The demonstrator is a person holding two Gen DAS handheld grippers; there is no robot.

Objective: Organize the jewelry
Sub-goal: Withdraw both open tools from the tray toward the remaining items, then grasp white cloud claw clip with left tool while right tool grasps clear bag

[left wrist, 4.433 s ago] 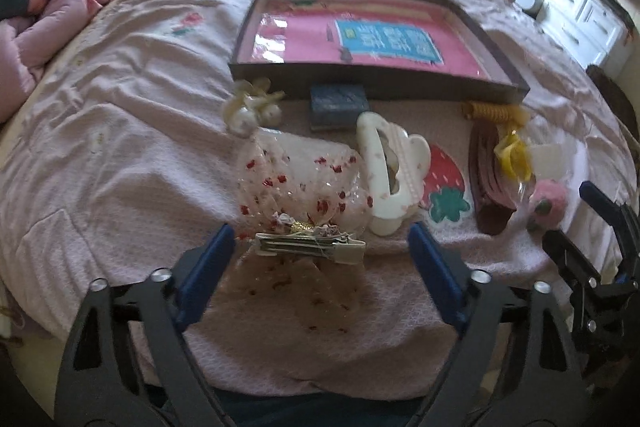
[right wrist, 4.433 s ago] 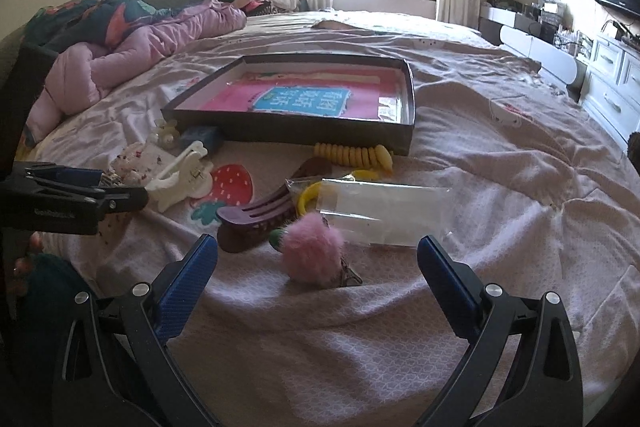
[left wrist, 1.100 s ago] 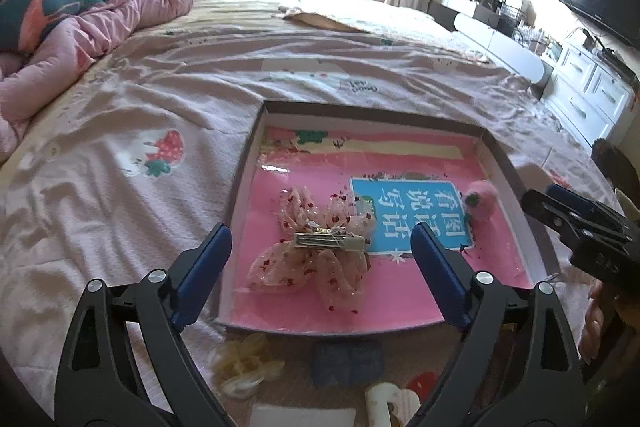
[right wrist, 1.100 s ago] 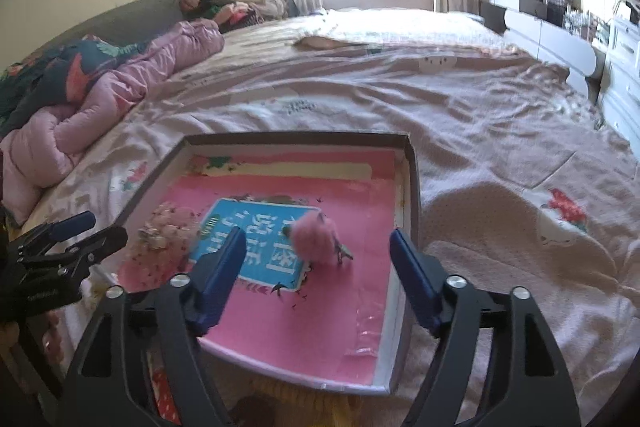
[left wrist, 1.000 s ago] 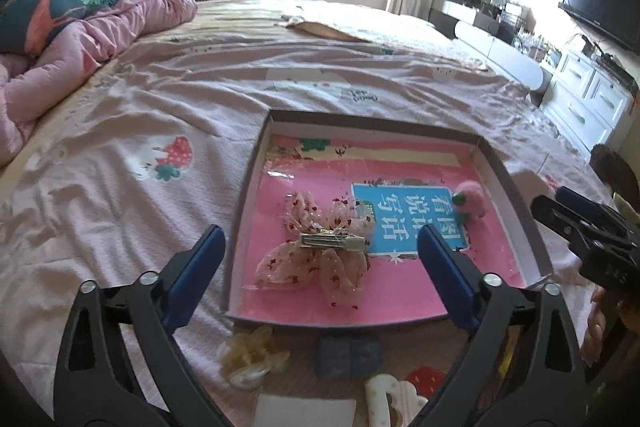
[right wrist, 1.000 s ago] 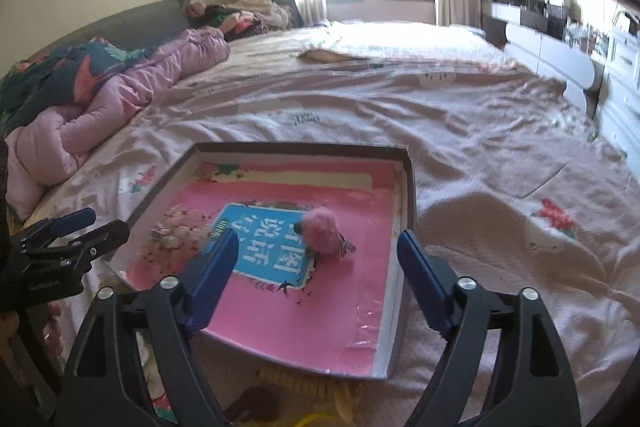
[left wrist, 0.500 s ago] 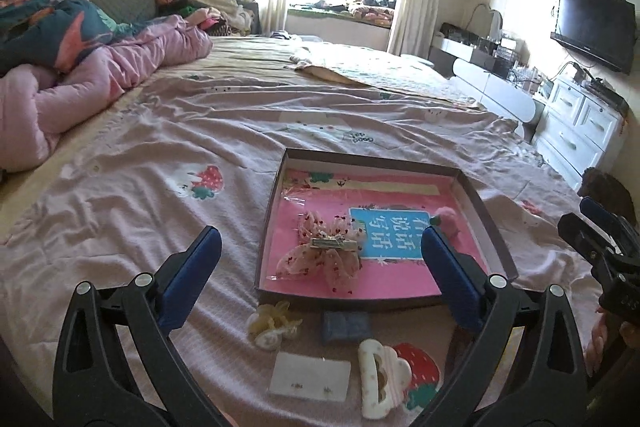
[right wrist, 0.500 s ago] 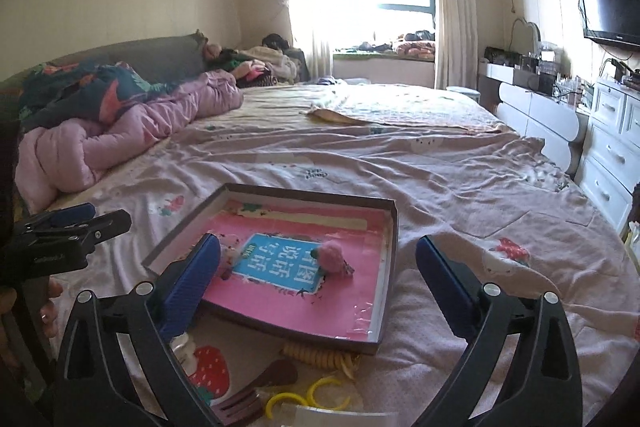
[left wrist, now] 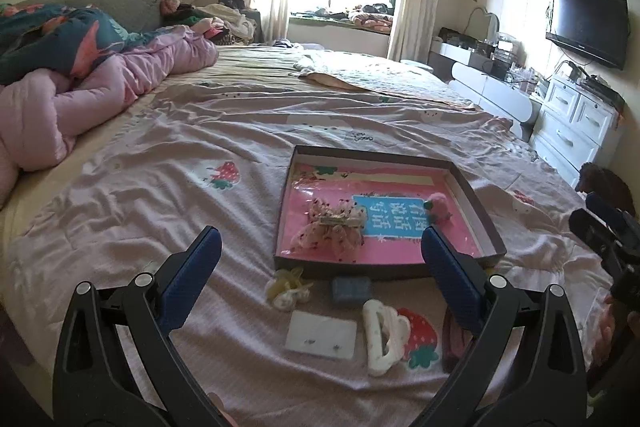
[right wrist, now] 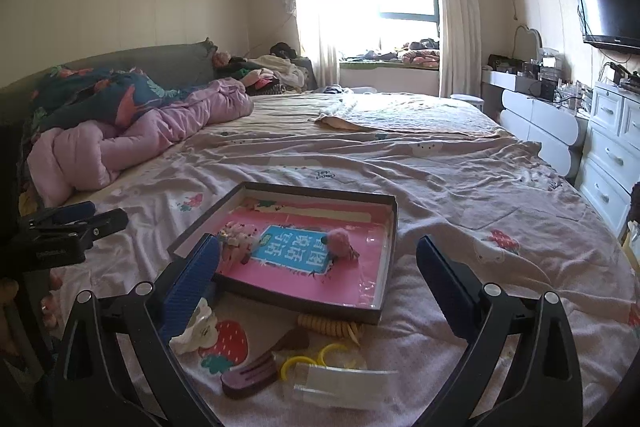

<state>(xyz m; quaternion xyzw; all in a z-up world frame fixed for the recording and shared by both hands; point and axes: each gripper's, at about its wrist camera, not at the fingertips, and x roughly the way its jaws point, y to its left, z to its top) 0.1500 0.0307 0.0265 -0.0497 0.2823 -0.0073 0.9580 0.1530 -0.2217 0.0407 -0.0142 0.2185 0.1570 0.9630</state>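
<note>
Jewelry lay split between a tray (left wrist: 468,195) and the bed (left wrist: 160,195). Inside the tray, on its pink liner, a frilly bow clip (left wrist: 332,227) rested toward the left and a pink pom-pom (left wrist: 438,205) sat just right of the blue label (left wrist: 386,217); the two were apart. In front of the tray's near wall, on the sheet, sat a pale yellow clip (left wrist: 286,289), a small blue box (left wrist: 351,289), a white earring card (left wrist: 321,334) and a white claw clip (left wrist: 382,335), the last partly over a strawberry print. In the right wrist view a yellow coil tie (right wrist: 330,327) touched the tray's near edge, with a brown claw clip (right wrist: 260,367), yellow rings (right wrist: 312,359) and a clear packet (right wrist: 340,383) nearer the camera.

Left gripper (left wrist: 320,267) hung above the near items, tilted down toward the tray, its blue pads spread wide with nothing between them. Right gripper (right wrist: 318,271) was likewise angled down at the tray from the right, above the bed; its jaws had just been opening and stood wide, holding nothing. Each gripper showed at the edge of the other's view, well apart, and a bit of hand (left wrist: 604,331) showed under the right one.

A pink quilt (left wrist: 80,95) was heaped at the bed's far left.
</note>
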